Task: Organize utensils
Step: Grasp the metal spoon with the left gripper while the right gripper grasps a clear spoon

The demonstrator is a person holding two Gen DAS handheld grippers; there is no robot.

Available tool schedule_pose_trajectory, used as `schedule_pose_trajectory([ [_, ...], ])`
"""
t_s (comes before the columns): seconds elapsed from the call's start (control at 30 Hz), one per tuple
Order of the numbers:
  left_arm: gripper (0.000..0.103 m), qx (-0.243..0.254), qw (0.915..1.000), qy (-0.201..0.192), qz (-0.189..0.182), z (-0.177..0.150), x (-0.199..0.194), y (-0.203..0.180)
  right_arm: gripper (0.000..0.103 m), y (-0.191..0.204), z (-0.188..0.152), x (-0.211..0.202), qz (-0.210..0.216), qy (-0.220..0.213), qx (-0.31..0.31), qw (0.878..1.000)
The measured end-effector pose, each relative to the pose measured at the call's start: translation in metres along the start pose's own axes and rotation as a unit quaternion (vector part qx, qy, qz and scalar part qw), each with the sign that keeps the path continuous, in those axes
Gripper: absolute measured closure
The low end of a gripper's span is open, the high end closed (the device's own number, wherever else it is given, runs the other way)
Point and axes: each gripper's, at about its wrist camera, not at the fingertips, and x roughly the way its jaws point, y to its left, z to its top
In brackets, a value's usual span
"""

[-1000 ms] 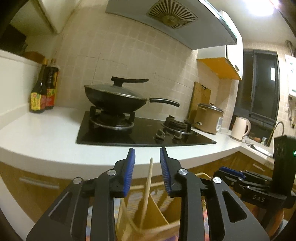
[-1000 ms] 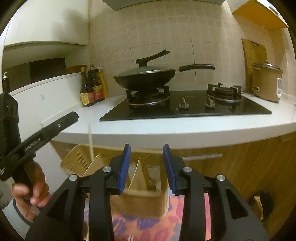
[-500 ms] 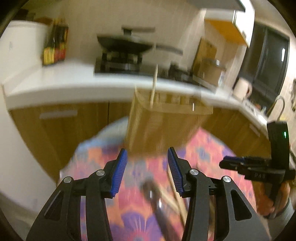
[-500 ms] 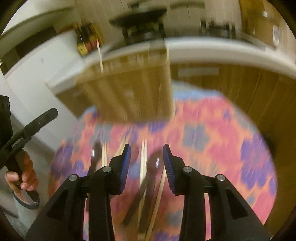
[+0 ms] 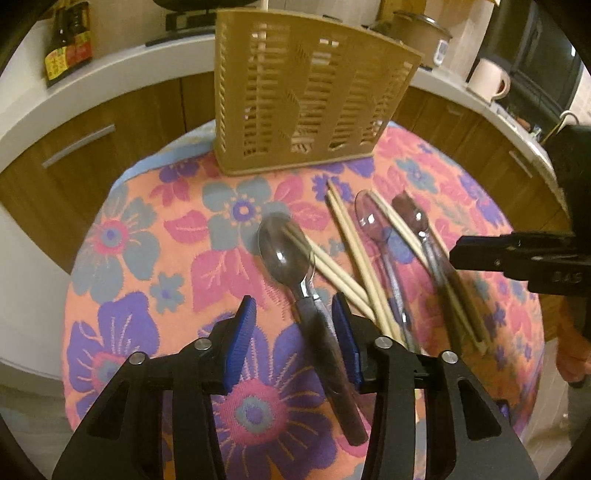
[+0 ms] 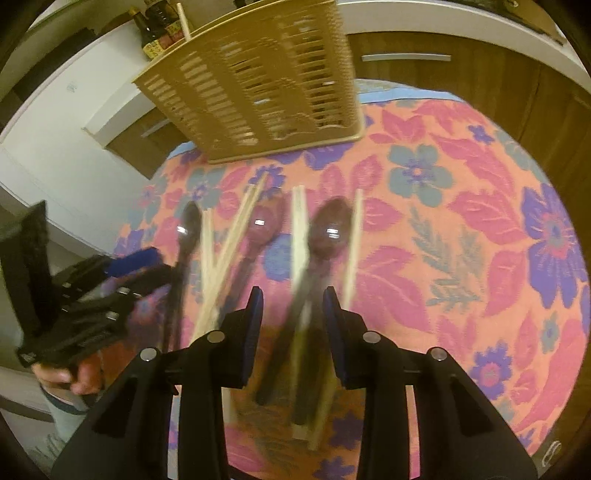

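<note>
A tan slotted utensil holder stands at the far side of a round table with a floral cloth; it also shows in the right wrist view, with one chopstick standing in it. Three spoons and several chopsticks lie on the cloth. My left gripper is open, its jaws on either side of the handle of the left spoon. My right gripper is open over the handle of the right spoon. Chopsticks lie between the spoons.
A white counter with wooden cabinets curves behind the table. Sauce bottles stand on it at the left, a rice cooker and a kettle at the right. The right gripper reaches in from the right in the left wrist view.
Both grippers have tilted down from the stove and counter and dropped toward the table. The spoons and chopsticks have come into view under the open jaws.
</note>
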Motion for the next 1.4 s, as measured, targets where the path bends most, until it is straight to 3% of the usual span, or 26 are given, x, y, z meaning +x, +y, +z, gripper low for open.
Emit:
schedule_pose_trajectory([
  [0.13, 0.066, 0.010, 0.9999, 0.009, 0.010, -0.003, 0.009, -0.005, 0.073, 0.021, 0.015, 0.016, 0.004, 0.012, -0.009, 1.000],
  [0.33, 0.072, 0.025, 0.9996, 0.010, 0.011, -0.003, 0.009, -0.008, 0.074, 0.036, 0.028, 0.047, -0.039, 0.034, 0.000, 0.999],
  [0.4, 0.087, 0.031, 0.9995, 0.009, 0.005, -0.004, 0.008, -0.009, 0.085, 0.042, 0.029, 0.052, -0.058, 0.031, -0.008, 0.998],
  [0.57, 0.090, 0.015, 0.9997, 0.006, -0.019, -0.006, 0.008, -0.003, 0.097, 0.043, 0.027, 0.052, -0.067, 0.040, -0.025, 0.997],
  [0.67, 0.093, -0.002, 0.9999, 0.000, -0.014, -0.008, 0.005, 0.008, 0.097, 0.035, 0.023, 0.045, -0.068, 0.043, -0.027, 0.996],
  [0.8, 0.093, -0.037, 0.9986, 0.002, -0.038, -0.009, 0.000, 0.027, 0.097, 0.027, 0.020, 0.039, -0.068, 0.045, -0.027, 0.996],
  [0.93, 0.093, -0.045, 0.9990, 0.000, 0.002, -0.011, -0.005, 0.037, 0.097, 0.021, 0.022, 0.038, -0.053, 0.052, -0.027, 0.997],
  [1.03, 0.091, -0.043, 0.9991, 0.004, 0.005, -0.011, -0.006, 0.039, 0.095, 0.019, 0.019, 0.034, -0.039, 0.062, -0.035, 0.997],
  [1.1, 0.081, -0.040, 0.9992, 0.006, 0.006, -0.009, -0.006, 0.039, 0.088, 0.019, 0.018, 0.032, -0.038, 0.067, -0.042, 0.996],
  [1.4, 0.078, 0.016, 0.9983, 0.032, 0.046, 0.005, 0.004, 0.025, 0.083, 0.051, 0.032, 0.059, -0.099, 0.101, -0.081, 0.987],
])
